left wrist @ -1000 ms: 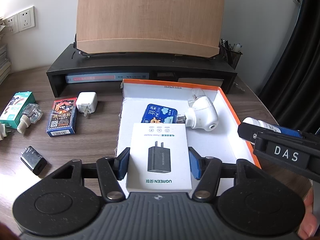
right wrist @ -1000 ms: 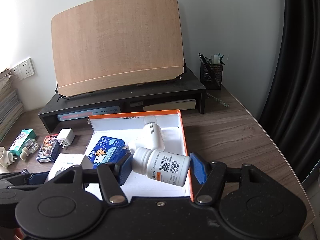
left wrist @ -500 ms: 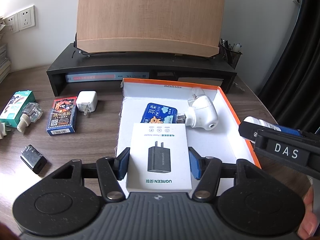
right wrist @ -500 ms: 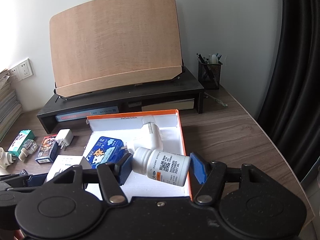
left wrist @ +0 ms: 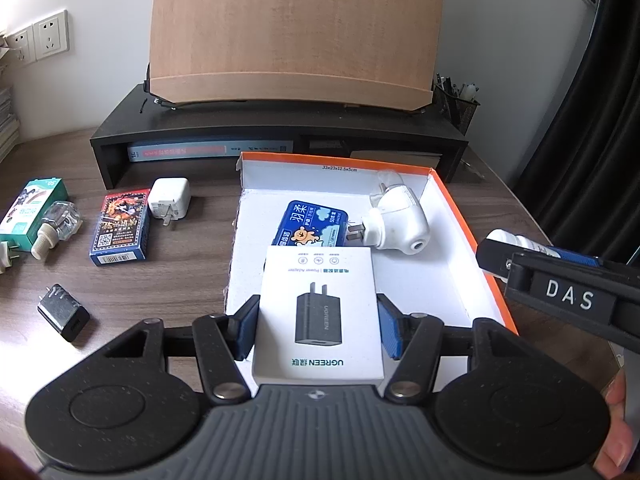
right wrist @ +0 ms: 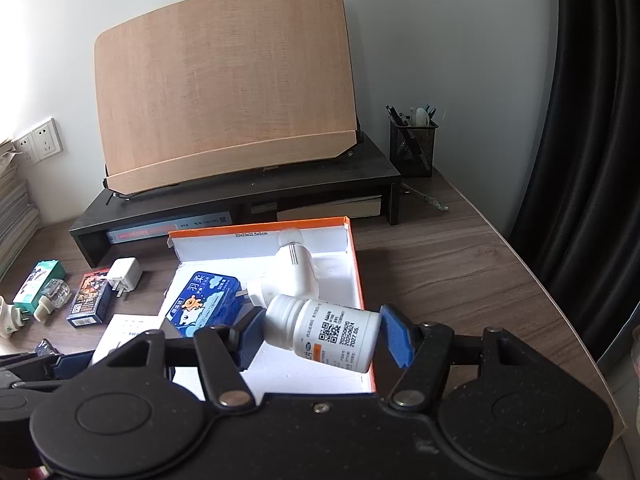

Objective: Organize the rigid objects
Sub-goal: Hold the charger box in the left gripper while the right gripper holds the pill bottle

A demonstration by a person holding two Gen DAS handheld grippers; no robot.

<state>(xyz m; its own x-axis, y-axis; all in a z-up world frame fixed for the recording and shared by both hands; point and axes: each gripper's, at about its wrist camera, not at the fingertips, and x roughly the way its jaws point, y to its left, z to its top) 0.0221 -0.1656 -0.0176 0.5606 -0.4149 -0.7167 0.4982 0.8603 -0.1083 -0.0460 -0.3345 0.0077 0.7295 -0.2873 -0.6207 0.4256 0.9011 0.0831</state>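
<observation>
Charger box (left wrist: 318, 316) is clamped by left hand-held gripper (left wrist: 318, 330) — pill bottle (right wrist: 324, 334) is gripped by right hand-held gripper (right wrist: 322, 338), above orange-rimmed tray (right wrist: 352, 240).

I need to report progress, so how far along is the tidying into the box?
Partway. Done: a blue tin and a white plug-in lie in the box. In hand: the left claw holds the adapter carton, the right claw a bottle, both over the box. Left: the white charger, card box, black plug and the items at the desk's left edge.
</observation>
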